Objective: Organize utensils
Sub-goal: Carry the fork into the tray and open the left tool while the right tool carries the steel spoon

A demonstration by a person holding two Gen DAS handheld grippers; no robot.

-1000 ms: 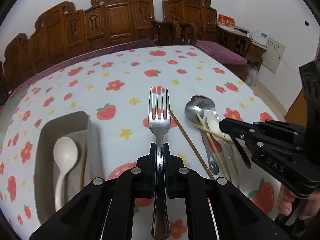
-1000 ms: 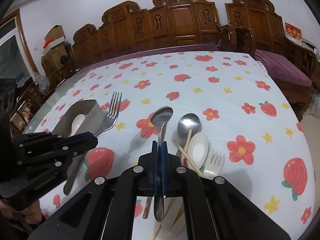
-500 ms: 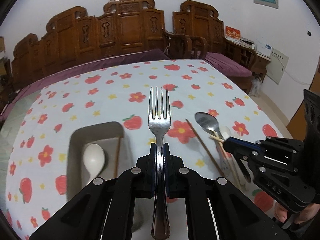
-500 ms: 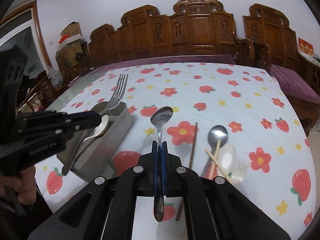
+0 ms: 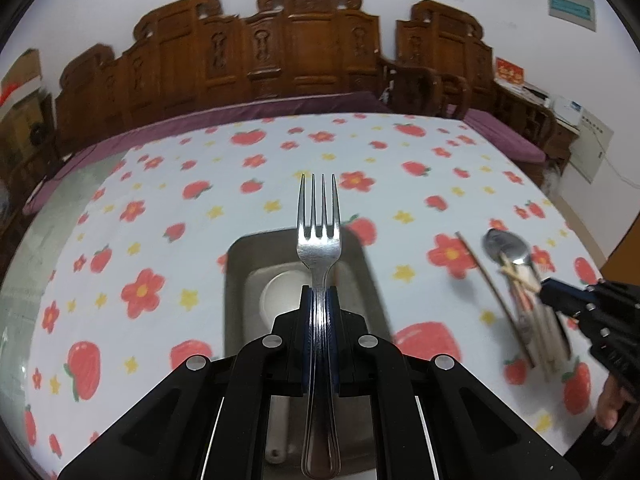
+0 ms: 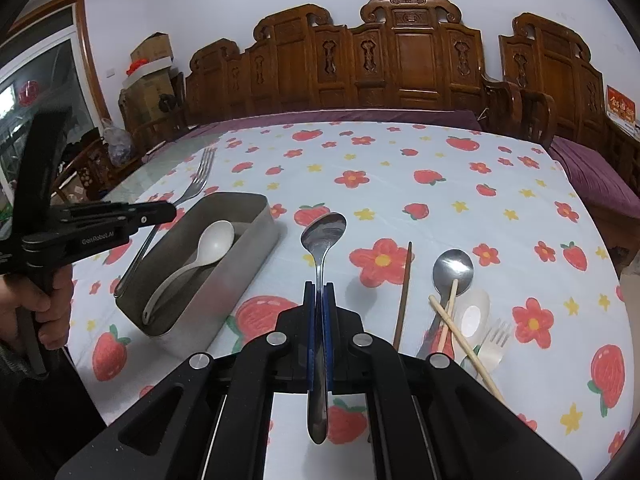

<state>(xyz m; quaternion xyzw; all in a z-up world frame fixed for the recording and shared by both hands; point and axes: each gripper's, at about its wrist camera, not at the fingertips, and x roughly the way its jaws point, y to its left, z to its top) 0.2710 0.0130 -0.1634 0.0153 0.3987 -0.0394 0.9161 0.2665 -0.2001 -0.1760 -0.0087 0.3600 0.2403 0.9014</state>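
My left tool [image 5: 319, 304] is shut tight on a fork [image 5: 319, 240]. The fork sticks out in front of the tool, and the tin [image 5: 240, 280] sits right under its tip. A white spoon [image 6: 210, 248] lies in the tin, and a brown stick that looks like a chopstick [image 5: 337, 276] shows just right of the fork. So one or two things are put away, and I think the fork goes in next.

My right tool [image 6: 319, 300] is shut tight on a steel spoon [image 6: 322, 236]. It hangs over the tabletop [image 6: 400, 184], with the tin off to the tool's left and a little ahead. That spoon is not in yet.

To the right of this tool a small pile waits. There is one dark chopstick [image 6: 404, 292] closest to the tool, then a second steel spoon [image 6: 452, 266], two pale chopsticks [image 6: 460, 332] crossed over it, a clear plastic spoon [image 6: 474, 314] and a plastic fork [image 6: 494, 340]. All of these have yet to go in, so I think we are less than half done.

The side of my left tool, seen from the right camera, reads "GenRobot.AI". A red sign by the far wall has gold writing, but it is too small for me to read.
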